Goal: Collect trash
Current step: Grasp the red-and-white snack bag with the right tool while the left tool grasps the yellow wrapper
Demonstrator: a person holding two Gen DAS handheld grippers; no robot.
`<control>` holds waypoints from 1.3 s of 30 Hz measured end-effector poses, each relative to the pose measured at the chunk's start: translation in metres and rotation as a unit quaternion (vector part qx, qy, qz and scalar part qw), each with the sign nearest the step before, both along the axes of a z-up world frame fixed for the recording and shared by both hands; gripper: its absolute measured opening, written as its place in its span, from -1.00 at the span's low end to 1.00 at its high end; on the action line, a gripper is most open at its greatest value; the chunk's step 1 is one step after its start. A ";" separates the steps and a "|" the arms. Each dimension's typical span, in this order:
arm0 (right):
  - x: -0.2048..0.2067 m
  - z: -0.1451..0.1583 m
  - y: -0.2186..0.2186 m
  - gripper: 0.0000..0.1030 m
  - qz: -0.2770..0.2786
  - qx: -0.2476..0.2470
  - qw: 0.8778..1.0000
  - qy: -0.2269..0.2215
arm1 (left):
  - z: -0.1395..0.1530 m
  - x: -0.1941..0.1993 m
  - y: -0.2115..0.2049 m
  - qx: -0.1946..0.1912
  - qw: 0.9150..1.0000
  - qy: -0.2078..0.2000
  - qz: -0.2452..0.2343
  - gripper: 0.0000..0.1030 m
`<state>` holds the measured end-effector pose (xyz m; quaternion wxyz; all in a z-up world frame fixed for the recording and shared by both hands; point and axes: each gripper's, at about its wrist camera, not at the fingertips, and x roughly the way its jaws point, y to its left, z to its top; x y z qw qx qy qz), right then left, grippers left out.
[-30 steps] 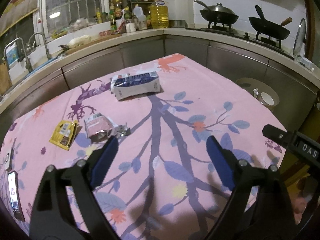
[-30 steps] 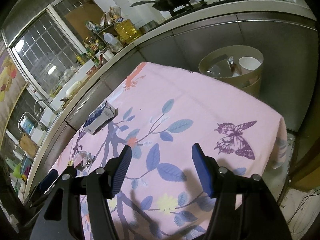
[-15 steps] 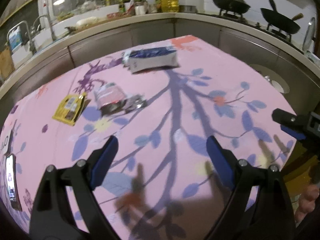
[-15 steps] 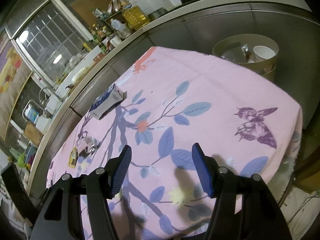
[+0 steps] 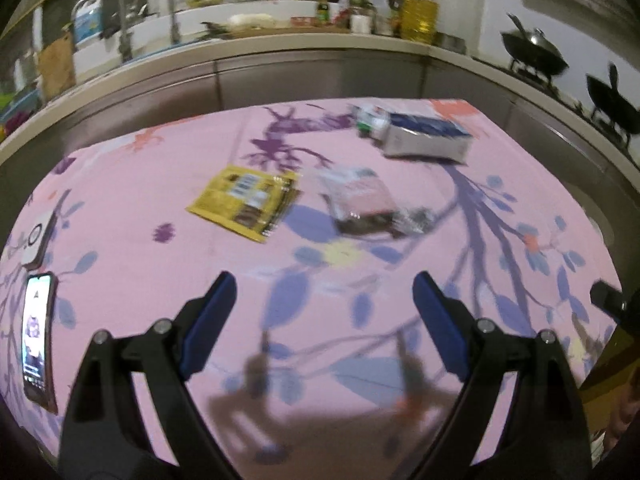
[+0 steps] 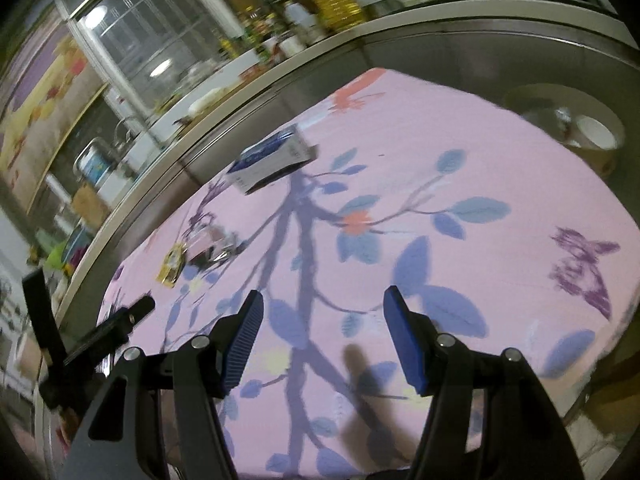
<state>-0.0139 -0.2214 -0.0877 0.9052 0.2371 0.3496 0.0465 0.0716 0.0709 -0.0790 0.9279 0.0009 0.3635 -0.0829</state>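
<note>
On the pink flowered tablecloth [image 5: 168,184] lie a yellow sachet [image 5: 246,200], a crumpled pink wrapper [image 5: 366,204] with silver foil beside it, and a blue and white carton [image 5: 424,138] farther back. My left gripper [image 5: 324,284] hangs open over the near cloth, short of the sachet and wrapper, with nothing between its fingers. My right gripper [image 6: 322,300] is also open and empty above the cloth; the carton [image 6: 272,158], the sachet [image 6: 172,266] and the wrapper [image 6: 206,246] lie well ahead on its left. The left gripper's body [image 6: 100,332] shows at that view's left edge.
A phone [image 5: 36,336] and a small white device [image 5: 36,240] lie at the table's left edge. A round bin [image 6: 568,128] holding a white cup stands past the right edge. Steel counters with a sink [image 5: 120,40], bottles and woks [image 5: 536,56] ring the table.
Both views have swung toward the left side of the table. The sachet and wrapper are now nearer and more central ahead of my left gripper. Both jaws keep the same width.
</note>
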 end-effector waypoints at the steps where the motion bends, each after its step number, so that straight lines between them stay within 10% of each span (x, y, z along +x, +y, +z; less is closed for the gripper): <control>1: 0.005 0.002 0.006 0.13 0.015 -0.004 1.000 -0.001 | 0.001 0.003 0.009 -0.009 1.000 0.002 0.002 0.67; 13: 0.085 0.009 0.085 0.10 0.143 -0.086 0.986 -0.018 | -0.004 0.099 0.088 -0.053 0.996 0.052 0.058 0.67; 25: 0.164 -0.005 0.141 0.16 0.227 -0.154 0.962 -0.013 | -0.033 0.144 0.096 -0.152 0.982 0.114 0.005 0.67; 39: 0.192 -0.022 0.158 0.16 0.236 -0.161 0.958 0.000 | -0.043 0.156 0.070 -0.320 0.934 0.147 -0.061 0.34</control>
